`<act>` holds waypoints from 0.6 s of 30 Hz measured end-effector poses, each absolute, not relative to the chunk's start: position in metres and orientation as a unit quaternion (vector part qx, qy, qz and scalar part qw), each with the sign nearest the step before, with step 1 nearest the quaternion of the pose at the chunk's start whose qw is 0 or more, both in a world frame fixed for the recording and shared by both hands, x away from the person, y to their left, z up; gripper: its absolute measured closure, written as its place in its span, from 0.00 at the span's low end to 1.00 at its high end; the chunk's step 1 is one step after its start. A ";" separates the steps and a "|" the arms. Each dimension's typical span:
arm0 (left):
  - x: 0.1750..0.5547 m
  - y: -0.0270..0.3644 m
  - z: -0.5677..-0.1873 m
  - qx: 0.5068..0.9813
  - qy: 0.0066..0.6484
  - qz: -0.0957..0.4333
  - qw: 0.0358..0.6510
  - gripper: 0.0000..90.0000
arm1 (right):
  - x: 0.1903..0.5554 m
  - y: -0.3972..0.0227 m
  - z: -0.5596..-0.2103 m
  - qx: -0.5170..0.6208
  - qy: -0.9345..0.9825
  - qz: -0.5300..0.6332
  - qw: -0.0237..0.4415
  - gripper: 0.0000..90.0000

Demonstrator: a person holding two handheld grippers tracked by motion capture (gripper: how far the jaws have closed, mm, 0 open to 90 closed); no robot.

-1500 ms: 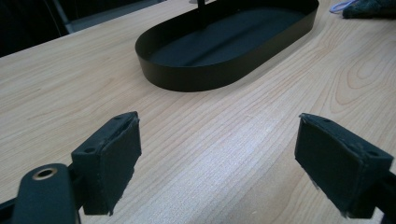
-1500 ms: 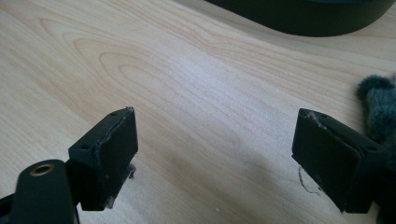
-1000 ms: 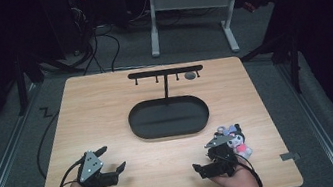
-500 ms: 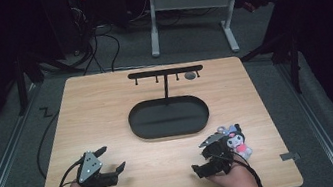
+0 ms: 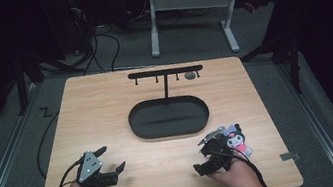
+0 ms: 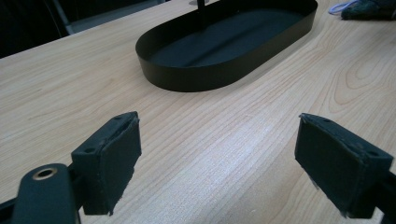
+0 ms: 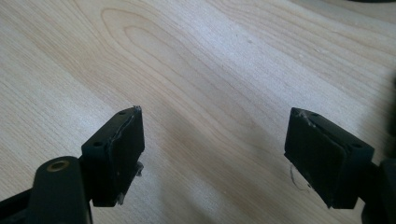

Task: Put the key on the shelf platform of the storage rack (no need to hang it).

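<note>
A small plush toy [image 5: 236, 139] with a black head and pink body lies on the wooden table [image 5: 107, 113] at the front right. My right gripper [image 5: 201, 157] sits just left of it, apart from the toy. Its jaws have just been closing a little but still stand open, and in the right gripper view [image 7: 219, 154] only bare wood lies between them. My left gripper [image 5: 113, 157] rests at the front left, open and empty [image 6: 224, 158]. The left gripper view also shows the plush toy [image 6: 369, 9] far off at the top right.
A black oval tray [image 5: 132, 123] lies mid-table, with its near wall [image 6: 201, 77] ahead of my left gripper. A black T-shaped hook rack [image 5: 165, 72] rises from its far side, with a small grey object [image 5: 190, 75] under the bar. Cables trail off the left edge.
The right gripper has shifted slightly left, away from the plush toy, which now shows more fully. The left gripper has stayed put.
</note>
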State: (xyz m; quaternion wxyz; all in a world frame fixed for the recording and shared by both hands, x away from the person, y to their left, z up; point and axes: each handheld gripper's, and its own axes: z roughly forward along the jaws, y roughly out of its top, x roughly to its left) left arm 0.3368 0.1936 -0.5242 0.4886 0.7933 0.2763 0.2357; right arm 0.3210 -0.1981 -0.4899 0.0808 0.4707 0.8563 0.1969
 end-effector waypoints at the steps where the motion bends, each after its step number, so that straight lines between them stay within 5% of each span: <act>1: 0.337 0.194 -0.524 0.793 0.276 0.236 0.489 0.17 | 0.322 -0.199 -0.490 0.468 0.858 0.195 0.081 0.23; 18: 0.337 0.194 -0.524 0.794 0.275 0.235 0.488 0.17 | 0.323 -0.201 -0.484 0.461 0.878 0.114 0.065 0.23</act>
